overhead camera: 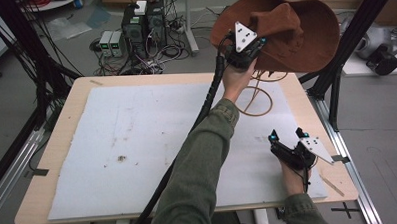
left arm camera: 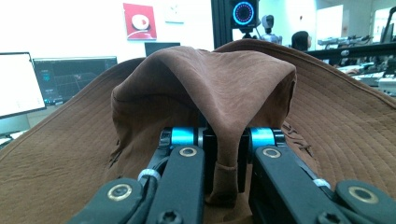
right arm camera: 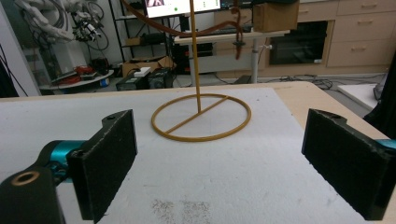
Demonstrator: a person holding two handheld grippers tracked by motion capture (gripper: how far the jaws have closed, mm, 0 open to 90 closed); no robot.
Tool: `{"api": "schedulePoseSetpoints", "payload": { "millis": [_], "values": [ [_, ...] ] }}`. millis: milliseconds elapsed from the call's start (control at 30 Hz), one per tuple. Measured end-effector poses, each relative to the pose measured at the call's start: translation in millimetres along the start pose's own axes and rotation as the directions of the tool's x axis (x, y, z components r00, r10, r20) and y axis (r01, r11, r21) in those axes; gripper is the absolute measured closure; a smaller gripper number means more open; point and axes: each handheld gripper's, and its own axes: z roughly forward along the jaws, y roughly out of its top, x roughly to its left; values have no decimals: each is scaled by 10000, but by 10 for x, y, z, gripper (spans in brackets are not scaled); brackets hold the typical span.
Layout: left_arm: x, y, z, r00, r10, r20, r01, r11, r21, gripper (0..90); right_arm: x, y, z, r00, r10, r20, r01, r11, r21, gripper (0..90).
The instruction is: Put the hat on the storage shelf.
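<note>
The left gripper [overhead camera: 249, 46] is raised above the far right part of the tabletop [overhead camera: 66, 111], and its fingers [left arm camera: 187, 163] are pressed onto a fold of the brown hat [overhead camera: 283, 29]. In the left gripper view that fold of soft brown cloth runs down between the two fingers, pinched there, while the crown rises just beyond the fingertips and the stitched brim [left arm camera: 345, 121] spreads out on both sides of them. In the high view the hat hangs in the air past the fingers, over the far edge of the tabletop, with the person's left sleeve [overhead camera: 203, 157] reaching up to it.

Below the hat and nearer the person stands a yellow wire stand [overhead camera: 258, 97], its ring base [right arm camera: 201, 119] flat on the white mat [overhead camera: 137, 144] and its thin post rising straight up.

The right gripper [overhead camera: 288, 137] is held low over the near right part of the mat, its fingers [right arm camera: 105, 158] spread wide with nothing between them. In the right gripper view the ring base lies ahead of the fingers, between them and well apart from both.
</note>
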Motion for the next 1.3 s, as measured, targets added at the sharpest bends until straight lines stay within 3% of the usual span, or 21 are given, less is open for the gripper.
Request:
{"api": "schedulePoseSetpoints", "payload": {
  "millis": [167,300,467,800,1200,1300],
  "values": [
    [0,-69,59,10000,-63,69,61,9995,302,877,-5,0,2,10000,-23,3,23,10000,-30,95],
    [-4,-148,75,9990,-332,290,315,9980,550,877,-4,-1,6,10000,8,-14,-8,10000,-38,96],
    [-47,-223,119,9993,-114,345,82,9958,915,876,-5,0,14,9999,-81,-64,80,10000,-22,95],
    [-8,-317,166,9985,-227,501,144,9870,1599,875,11,-3,27,9999,-64,-115,64,10000,19,95],
    [-18,-331,183,9978,101,650,-230,9793,2010,866,18,-4,31,9998,-141,-110,141,9999,16,96],
    [-13,-315,194,9988,-116,470,21,9801,1987,771,19,-5,35,9997,-197,-114,197,9998,-2,96]
  ]
}}
